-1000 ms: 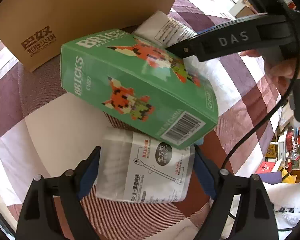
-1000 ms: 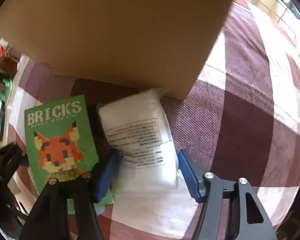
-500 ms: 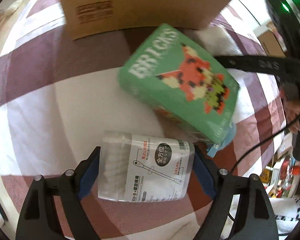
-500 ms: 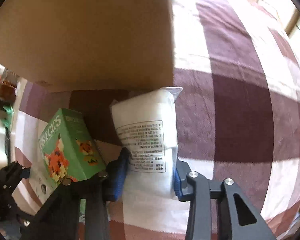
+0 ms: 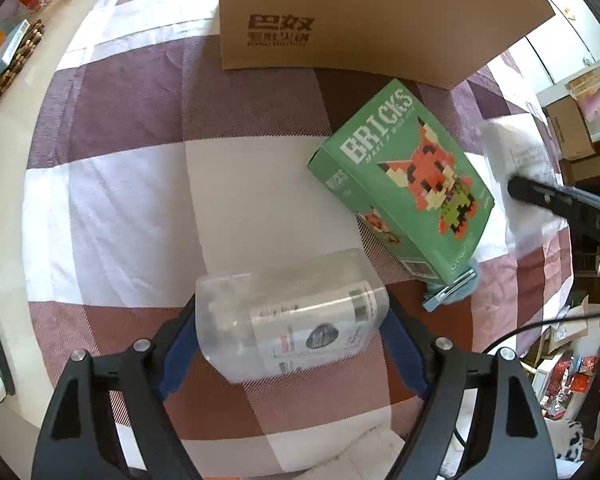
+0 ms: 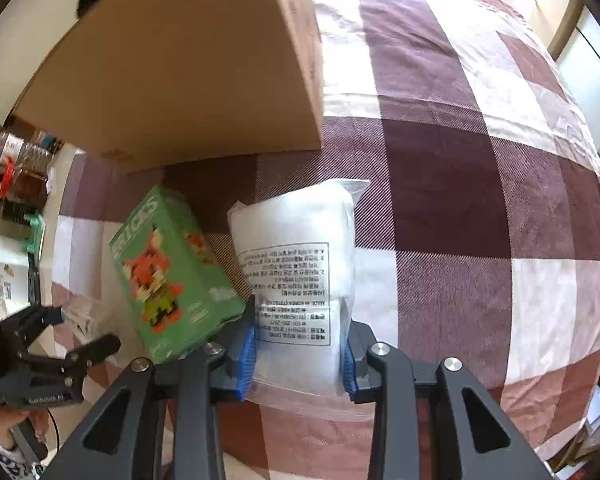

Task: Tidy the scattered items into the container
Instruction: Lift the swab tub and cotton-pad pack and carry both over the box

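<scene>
Both grippers have lifted their loads off the checked cloth [image 5: 132, 184] since a second ago. Then the right jaws stood open around the white bag as it lay beside the green box; now they pinch its lower end. The left hand's clear box has tilted and turned as well, its label no longer square to the camera.

The left gripper [image 5: 292, 332] has its blue pads pressed on the two ends of the clear plastic box of cotton swabs [image 5: 292, 320], and its jaws are closing slightly on it. That box hangs nearer the camera than the green BRICKS box [image 5: 404, 184], down and to the left of it in the left wrist view.

The right gripper [image 6: 300, 346] is clamped on the white plastic bag [image 6: 296, 264], which bulges above the pads and shows a printed label. The bag sits just right of the green BRICKS box in the right wrist view; whether they touch is unclear.

The green BRICKS box lies tilted on the cloth, one corner propped on a small blue item [image 5: 452, 292]. The cardboard container [image 5: 360, 12] stands just beyond the green box, its printed side facing the left camera.
</scene>
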`<state>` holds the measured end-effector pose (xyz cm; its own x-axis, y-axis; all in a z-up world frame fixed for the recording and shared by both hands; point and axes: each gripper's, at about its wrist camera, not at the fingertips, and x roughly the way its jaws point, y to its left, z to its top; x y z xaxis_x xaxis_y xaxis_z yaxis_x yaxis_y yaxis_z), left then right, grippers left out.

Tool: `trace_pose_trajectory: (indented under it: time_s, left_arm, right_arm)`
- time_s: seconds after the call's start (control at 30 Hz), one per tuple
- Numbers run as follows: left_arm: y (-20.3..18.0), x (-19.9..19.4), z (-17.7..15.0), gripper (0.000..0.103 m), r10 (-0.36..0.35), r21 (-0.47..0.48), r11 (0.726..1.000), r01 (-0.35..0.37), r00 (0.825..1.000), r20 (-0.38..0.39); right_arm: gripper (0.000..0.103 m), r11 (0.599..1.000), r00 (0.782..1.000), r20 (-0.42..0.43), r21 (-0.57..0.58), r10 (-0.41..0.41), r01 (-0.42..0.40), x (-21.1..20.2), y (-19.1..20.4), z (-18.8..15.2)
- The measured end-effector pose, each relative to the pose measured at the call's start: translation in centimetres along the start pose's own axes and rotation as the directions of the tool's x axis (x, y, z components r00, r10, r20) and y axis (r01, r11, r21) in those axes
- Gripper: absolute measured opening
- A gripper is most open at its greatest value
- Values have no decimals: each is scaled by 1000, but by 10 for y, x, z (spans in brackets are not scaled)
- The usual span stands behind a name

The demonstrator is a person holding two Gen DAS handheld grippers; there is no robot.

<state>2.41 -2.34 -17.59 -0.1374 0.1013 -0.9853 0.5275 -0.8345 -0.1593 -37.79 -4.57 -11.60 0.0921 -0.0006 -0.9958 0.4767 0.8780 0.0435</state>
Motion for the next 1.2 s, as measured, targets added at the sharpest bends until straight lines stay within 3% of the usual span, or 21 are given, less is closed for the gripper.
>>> trace_pose_trajectory:
  time_s: [0.3, 0.6, 1.2]
  left_arm:
    - [-10, -40, 20, 83, 10, 22, 1000, -11, 999, 47]
    - [-38, -68, 24, 83, -36, 16, 999, 35, 995, 89]
    - [-54, -130, 64, 83, -40, 24, 999, 36, 978, 207]
  right_arm:
    - [34, 998, 1000, 0, -61, 9, -9, -22, 16, -10]
    - [34, 996, 999, 21, -78, 41, -39, -54, 29, -18]
    - [34, 991, 991, 101, -109, 86, -75, -98, 52, 12]
